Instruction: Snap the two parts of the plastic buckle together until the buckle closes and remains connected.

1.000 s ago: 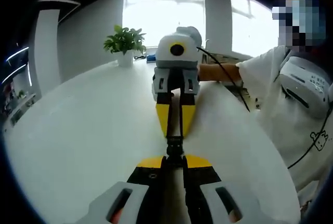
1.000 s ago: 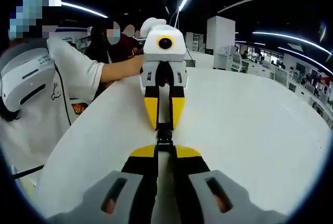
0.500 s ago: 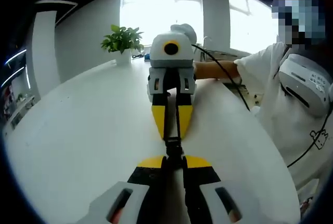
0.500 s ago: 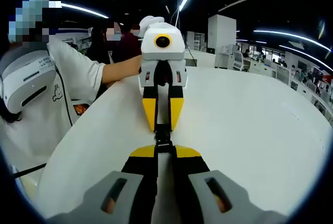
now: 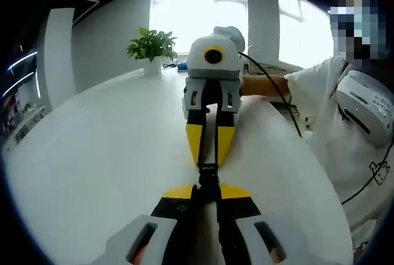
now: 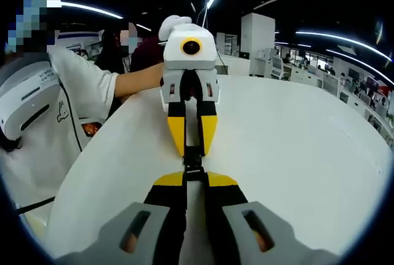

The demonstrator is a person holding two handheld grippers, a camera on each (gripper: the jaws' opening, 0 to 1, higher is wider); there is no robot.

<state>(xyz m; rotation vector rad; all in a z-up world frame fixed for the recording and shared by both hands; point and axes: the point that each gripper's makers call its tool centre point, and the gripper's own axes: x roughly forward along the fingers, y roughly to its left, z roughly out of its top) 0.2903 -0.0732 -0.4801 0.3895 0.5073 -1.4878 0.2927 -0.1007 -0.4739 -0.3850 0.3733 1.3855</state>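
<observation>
Both tongs are clenched nose to nose, left tongs (image 5: 207, 186) and right tongs (image 6: 194, 174) each pinching half of the small black buckle (image 5: 207, 171) above the table (image 5: 98, 154). Can't tell if it's clicked. If they push slightly off-axis, I'd guess it jams or slips out.

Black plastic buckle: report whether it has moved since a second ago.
No: the black plastic buckle sits as far from the green potted plant as before.
</observation>
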